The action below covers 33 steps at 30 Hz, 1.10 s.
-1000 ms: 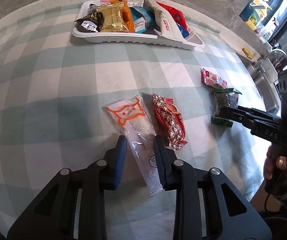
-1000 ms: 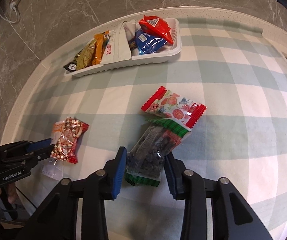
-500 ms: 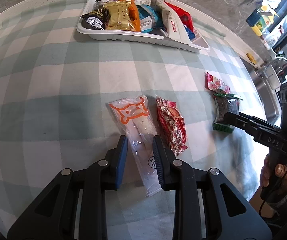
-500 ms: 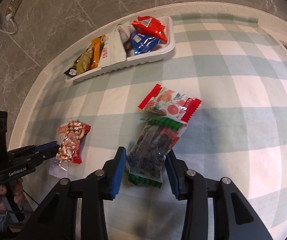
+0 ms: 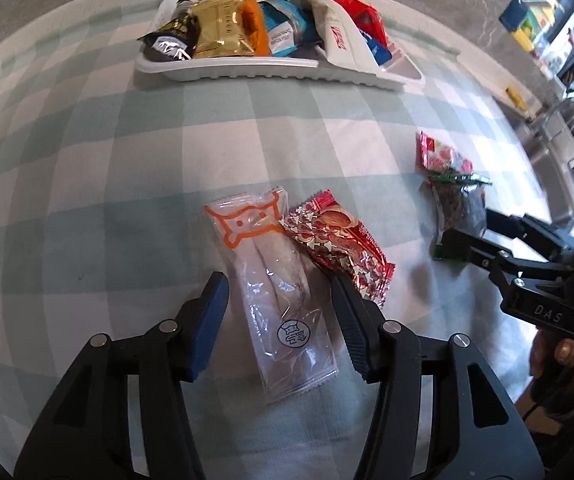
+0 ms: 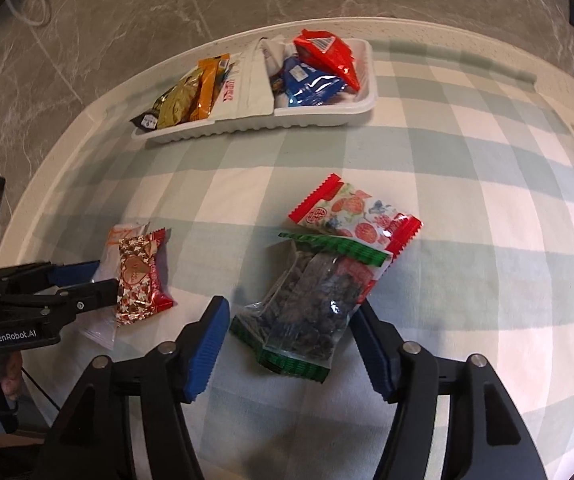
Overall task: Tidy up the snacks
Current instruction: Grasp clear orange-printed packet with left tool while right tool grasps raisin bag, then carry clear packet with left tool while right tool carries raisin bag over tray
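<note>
Partly hidden, perhaps: clear packet (image 6: 101,326).

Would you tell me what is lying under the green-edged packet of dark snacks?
The green-edged packet lies on the checked cloth, its top overlapping a corner of the red fruit-print packet. Anything else beneath is hidden.

A green-and-white checked cloth (image 5: 87,184) lies under a white tray (image 5: 247,74) and a red-patterned packet (image 5: 339,240).
</note>
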{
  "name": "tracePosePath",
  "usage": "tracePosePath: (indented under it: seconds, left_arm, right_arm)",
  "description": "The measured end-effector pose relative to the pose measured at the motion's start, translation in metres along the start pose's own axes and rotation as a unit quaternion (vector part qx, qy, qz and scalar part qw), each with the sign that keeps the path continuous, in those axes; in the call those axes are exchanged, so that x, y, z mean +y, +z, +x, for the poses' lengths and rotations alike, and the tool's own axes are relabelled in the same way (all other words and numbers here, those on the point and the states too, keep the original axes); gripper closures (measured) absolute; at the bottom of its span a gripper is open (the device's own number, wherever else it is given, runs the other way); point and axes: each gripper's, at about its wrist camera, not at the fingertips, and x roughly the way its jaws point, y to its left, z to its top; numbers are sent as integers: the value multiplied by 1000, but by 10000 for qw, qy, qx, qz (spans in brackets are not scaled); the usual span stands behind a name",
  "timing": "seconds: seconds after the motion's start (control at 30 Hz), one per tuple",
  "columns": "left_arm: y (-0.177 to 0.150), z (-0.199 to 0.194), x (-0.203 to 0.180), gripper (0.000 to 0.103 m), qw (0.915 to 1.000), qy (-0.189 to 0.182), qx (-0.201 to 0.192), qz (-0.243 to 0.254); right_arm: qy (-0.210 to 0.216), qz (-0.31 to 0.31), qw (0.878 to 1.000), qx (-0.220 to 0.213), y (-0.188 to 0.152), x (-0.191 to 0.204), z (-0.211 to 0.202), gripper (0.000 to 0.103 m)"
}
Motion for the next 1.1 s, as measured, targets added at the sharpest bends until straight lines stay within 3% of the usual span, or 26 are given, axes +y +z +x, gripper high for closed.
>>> tracePosePath:
  seconds: [0.23,0.33,0.47,0.57,0.8,1.1]
  left_arm:
    - [2,5,-12,52,9990,271,-47,365]
    - [1,7,-16,58,9976,416,-131,536]
    - [1,6,-15,67,9972,370,-195,617]
    - [4,6,-11,75,9980,249,-209,533]
    - [11,4,6,77,9997,-128,-128,152]
    - [21,-12,28,77,9968,-595,-231,-484]
  right_arm:
    - [-122,-196,9997,-13,4,0,4,38]
    - [-178,-267,9995,-28,8,0,6,38]
    - [-385,-492,9980,-57,11,-2,7,61]
    - [-153,-393,9991,-35,13,-11,5,67]
    - [776,323,9964,127,17,-38,3,70]
    - [2262,1661,9593,306,17,-71,9,70]
